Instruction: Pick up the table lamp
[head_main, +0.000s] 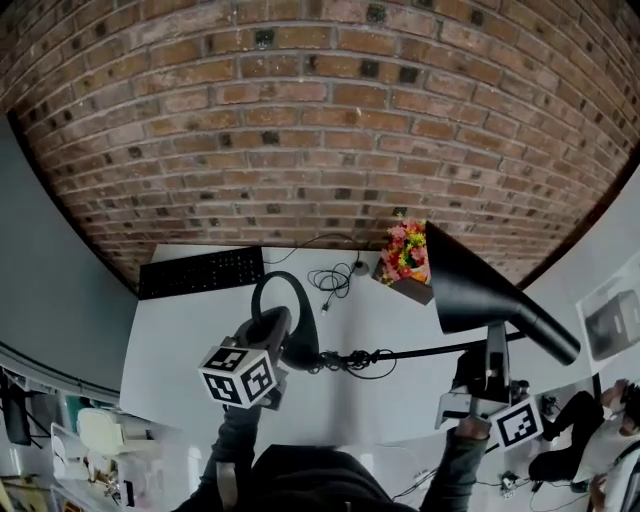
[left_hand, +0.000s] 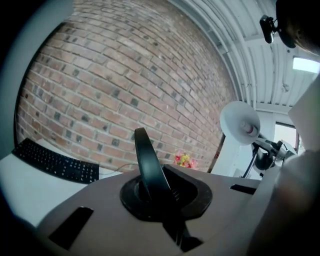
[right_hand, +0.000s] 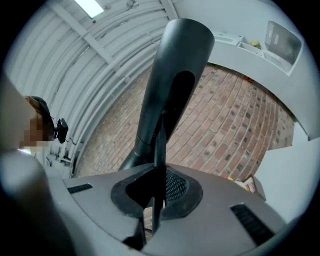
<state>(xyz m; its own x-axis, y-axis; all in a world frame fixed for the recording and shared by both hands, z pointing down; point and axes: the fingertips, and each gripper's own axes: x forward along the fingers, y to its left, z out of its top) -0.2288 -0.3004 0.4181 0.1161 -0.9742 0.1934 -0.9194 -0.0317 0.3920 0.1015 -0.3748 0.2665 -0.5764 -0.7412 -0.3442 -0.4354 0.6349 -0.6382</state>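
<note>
The black table lamp is off the white table (head_main: 190, 330), lying roughly level between my two grippers. In the head view its round base (head_main: 292, 312) stands on edge at the left, its thin arm (head_main: 420, 352) runs to the right, and its cone shade (head_main: 480, 290) points up and left. My left gripper (head_main: 285, 345) is shut on the base, which shows as a dark disc (left_hand: 147, 162) between the jaws of the left gripper (left_hand: 155, 192). My right gripper (head_main: 493, 375) is shut on the lamp's thin stem (right_hand: 160, 150) just below the shade (right_hand: 172, 85).
A black keyboard (head_main: 200, 272) lies at the table's far left against the brick wall (head_main: 320, 120). A small box of flowers (head_main: 405, 255) stands at the far right, with a coiled cable (head_main: 335, 275) beside it. Shelves and clutter sit below the table's left edge.
</note>
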